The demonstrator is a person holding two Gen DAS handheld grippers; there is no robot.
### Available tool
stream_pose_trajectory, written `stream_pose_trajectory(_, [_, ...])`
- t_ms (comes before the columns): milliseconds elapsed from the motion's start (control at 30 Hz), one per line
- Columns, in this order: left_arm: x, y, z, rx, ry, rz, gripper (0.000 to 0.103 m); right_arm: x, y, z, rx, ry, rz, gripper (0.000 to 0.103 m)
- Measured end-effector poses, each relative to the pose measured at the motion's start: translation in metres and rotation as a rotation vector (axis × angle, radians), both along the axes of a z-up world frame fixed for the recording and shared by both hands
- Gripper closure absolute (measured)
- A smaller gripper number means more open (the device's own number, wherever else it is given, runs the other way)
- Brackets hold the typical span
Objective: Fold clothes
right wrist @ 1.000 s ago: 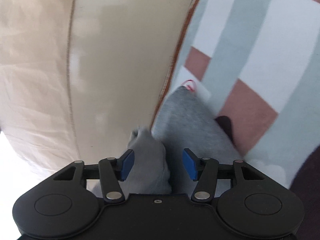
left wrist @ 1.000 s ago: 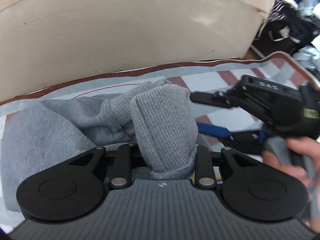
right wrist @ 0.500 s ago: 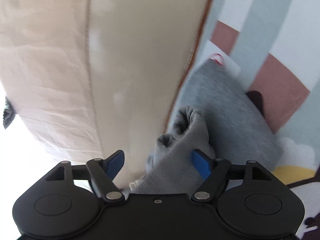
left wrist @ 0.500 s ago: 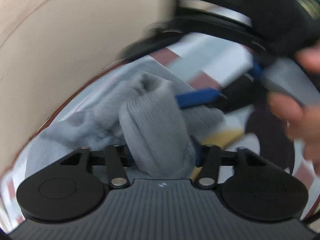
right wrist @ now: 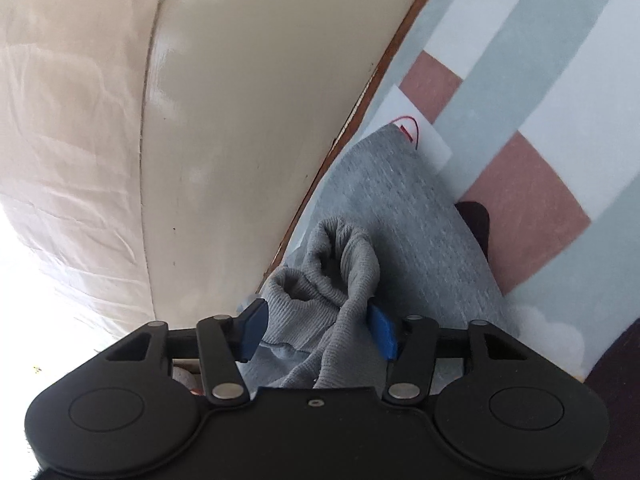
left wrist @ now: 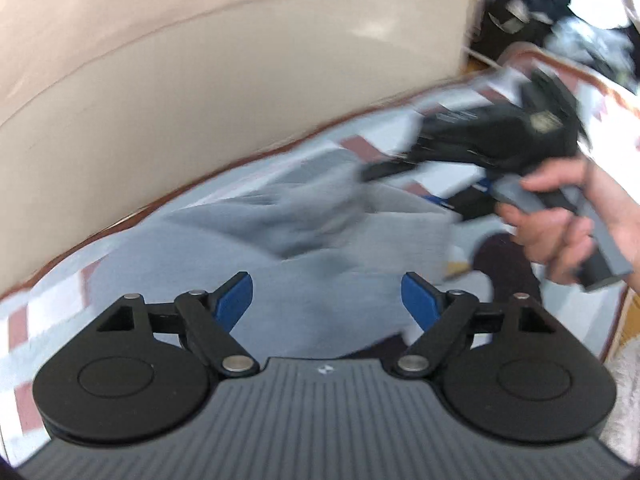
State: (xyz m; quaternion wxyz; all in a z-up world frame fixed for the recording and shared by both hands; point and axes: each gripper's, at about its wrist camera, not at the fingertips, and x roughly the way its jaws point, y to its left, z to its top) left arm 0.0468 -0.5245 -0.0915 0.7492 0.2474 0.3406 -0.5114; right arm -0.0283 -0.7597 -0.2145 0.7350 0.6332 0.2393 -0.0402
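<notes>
Grey sweatshirt (left wrist: pixel 328 264) lies on the rug (right wrist: pixel 500 80) beside the sofa (left wrist: pixel 200 80).
Left gripper (left wrist: pixel 327 300) has just spread wide, empty; right gripper (right wrist: pixel 316 330), closing, pinches the ribbed cuff (right wrist: pixel 340 264). Soft, light, floppy: grip cuffs and hems.

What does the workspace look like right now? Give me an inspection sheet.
Surface: checked rug, grey, white and brown squares.
Job's things: grey sweatshirt spread on the rug; its ribbed cuff bunched up.
Clutter: pile of dark clothes beyond the rug.
Grippers: left gripper open above the sweatshirt, jaws just opened; right gripper closing, ribbed cuff between its pads, clamped.
Cables: nothing seen.
Surroundings: beige sofa along the rug's edge.
</notes>
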Motion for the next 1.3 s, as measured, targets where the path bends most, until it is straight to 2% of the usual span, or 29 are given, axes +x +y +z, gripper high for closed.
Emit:
stream_pose_trajectory(67, [0.024, 0.007, -0.009, 0.023, -0.008, 0.085, 0.022, 0.003, -0.001, 0.006, -0.008, 0.004, 0.016, 0.034])
stream_pose_trajectory(100, [0.036, 0.011, -0.015, 0.038, -0.011, 0.127, 0.022, 0.005, 0.001, 0.013, -0.052, 0.013, 0.034, 0.031])
stream_pose_trajectory(133, [0.043, 0.017, -0.019, 0.040, -0.008, 0.159, 0.023, 0.009, 0.004, 0.022, -0.112, 0.029, 0.059, 0.027])
stream_pose_trajectory(200, [0.061, 0.027, -0.032, 0.037, 0.009, 0.219, 0.025, 0.022, 0.014, 0.035, -0.227, 0.048, 0.130, 0.026])
stream_pose_trajectory(267, [0.073, 0.035, -0.042, 0.021, 0.028, 0.269, 0.032, 0.036, 0.026, 0.044, -0.340, 0.068, 0.197, 0.026])
stream_pose_trajectory(300, [0.076, 0.039, -0.044, 0.006, 0.035, 0.277, 0.038, 0.044, 0.033, 0.045, -0.405, 0.086, 0.215, 0.029])
stream_pose_trajectory(367, [0.080, 0.047, -0.043, -0.044, 0.027, 0.283, 0.040, 0.048, 0.041, 0.046, -0.549, 0.136, 0.221, 0.084])
stream_pose_trajectory(400, [0.082, 0.049, -0.041, -0.054, 0.020, 0.286, 0.042, 0.043, 0.042, 0.049, -0.614, 0.147, 0.208, 0.087])
stream_pose_trajectory(433, [0.083, 0.051, -0.038, -0.064, 0.012, 0.290, 0.042, 0.032, 0.040, 0.055, -0.653, 0.111, 0.175, 0.093])
stream_pose_trajectory(500, [0.087, 0.057, -0.031, -0.094, 0.007, 0.288, 0.042, 0.012, 0.030, 0.077, -0.674, -0.024, 0.080, 0.097])
stream_pose_trajectory(533, [0.090, 0.059, -0.028, -0.106, 0.019, 0.280, 0.042, 0.005, 0.020, 0.086, -0.667, -0.051, 0.040, 0.098])
stream_pose_trajectory(567, [0.093, 0.061, -0.025, -0.117, 0.029, 0.274, 0.042, -0.001, 0.011, 0.090, -0.656, -0.058, 0.004, 0.098])
stream_pose_trajectory(633, [0.098, 0.061, -0.029, -0.117, 0.059, 0.273, 0.042, -0.011, -0.003, 0.078, -0.622, 0.009, -0.047, 0.098])
stream_pose_trajectory(700, [0.102, 0.059, -0.040, -0.100, 0.101, 0.261, 0.042, -0.013, -0.011, 0.060, -0.608, 0.115, -0.061, 0.098])
stream_pose_trajectory(767, [0.100, 0.051, -0.059, -0.046, 0.110, 0.258, 0.042, -0.005, -0.012, 0.042, -0.617, 0.242, -0.038, 0.097])
stream_pose_trajectory(800, [0.099, 0.047, -0.070, -0.018, 0.110, 0.256, 0.042, -0.002, -0.010, 0.038, -0.643, 0.292, -0.014, 0.094])
stream_pose_trajectory(867, [0.097, 0.042, -0.086, 0.000, 0.098, 0.258, 0.041, -0.001, -0.007, 0.045, -0.683, 0.339, -0.007, 0.080])
stream_pose_trajectory(967, [0.099, 0.043, -0.089, -0.007, 0.120, 0.277, 0.040, -0.028, -0.001, 0.074, -0.734, 0.302, -0.117, 0.077])
stream_pose_trajectory(1033, [0.103, 0.046, -0.086, -0.017, 0.152, 0.286, 0.039, -0.048, 0.005, 0.088, -0.745, 0.229, -0.146, 0.068])
stream_pose_trajectory(1133, [0.110, 0.053, -0.082, -0.027, 0.210, 0.298, 0.039, -0.055, 0.006, 0.092, -0.690, 0.097, -0.060, 0.066])
stream_pose_trajectory(1200, [0.114, 0.059, -0.077, -0.050, 0.251, 0.309, 0.039, -0.045, 0.006, 0.090, -0.666, 0.039, 0.011, 0.055])
stream_pose_trajectory(1233, [0.116, 0.060, -0.076, -0.056, 0.256, 0.314, 0.039, -0.035, 0.008, 0.090, -0.684, 0.041, 0.044, 0.046])
stream_pose_trajectory(1300, [0.117, 0.060, -0.077, -0.047, 0.242, 0.316, 0.039, -0.012, 0.014, 0.088, -0.729, 0.053, 0.111, 0.045])
